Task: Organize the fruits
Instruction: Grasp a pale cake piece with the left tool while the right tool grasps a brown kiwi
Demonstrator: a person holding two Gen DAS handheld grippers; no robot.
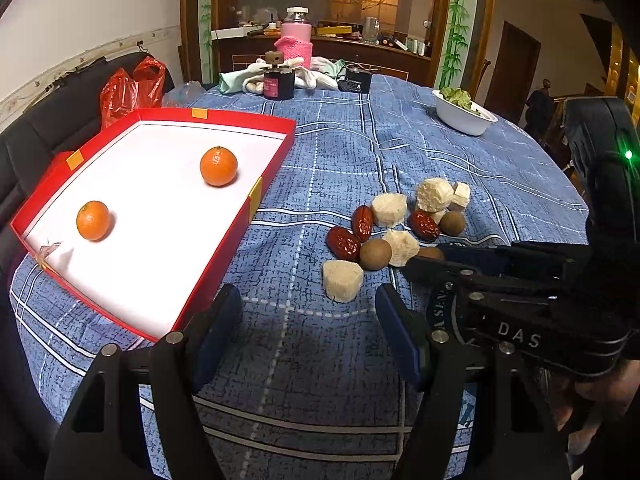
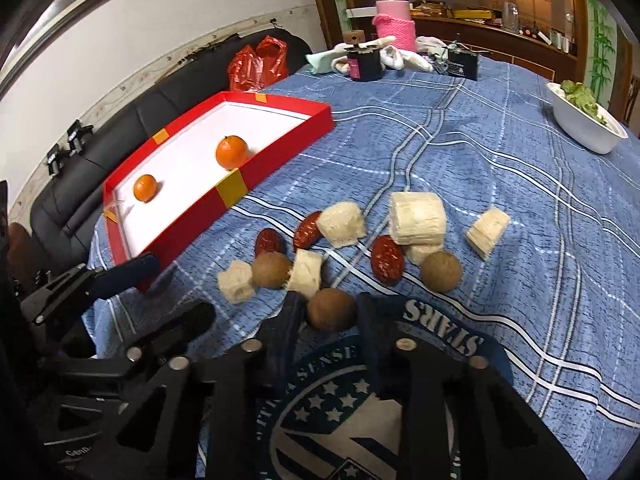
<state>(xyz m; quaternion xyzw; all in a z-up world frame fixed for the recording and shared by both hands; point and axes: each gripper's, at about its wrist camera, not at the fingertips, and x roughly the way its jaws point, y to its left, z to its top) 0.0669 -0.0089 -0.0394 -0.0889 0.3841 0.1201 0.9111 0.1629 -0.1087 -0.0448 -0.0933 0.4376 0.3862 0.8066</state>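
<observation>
Fruits first: two oranges already lie in the red tray (image 1: 248, 120), the rest heaped on the blue tablecloth (image 1: 420, 128) beside it.

Left wrist view. My left gripper (image 1: 308, 336) hangs over bare cloth just off the tray's near corner, jaws moderately wide, nothing between them. I read this as a parked pose, kept clear of the heap so the other hand can work. In the tray, one orange (image 1: 218, 166) sits toward the far side and the second orange (image 1: 93, 220) toward the near end, well apart. Judgement: the tray is the collection point. To the right of the tray lies the heap: red dates (image 1: 343, 243), pale fibrous chunks (image 1: 342, 281) and small brown round fruits (image 1: 375, 254), touching or nearly so. My right gripper (image 1: 430, 258) reaches into the heap's near edge from the right; its tips hide most of what they meet there.

Right wrist view. The right gripper's jaws are drawn in narrow around one brown round fruit (image 2: 331, 309), the nearest of the heap to me and the farthest from the tray. Both fingers (image 2: 289, 312) appear to press its sides, so I take it as gripped, though it rests on the cloth, not lifted. Picking the outermost piece makes sense: least chance of knocking neighbours. The pale chunk (image 2: 306, 273) just behind it sits very close, so I would lift straight up before carrying toward the tray.
</observation>
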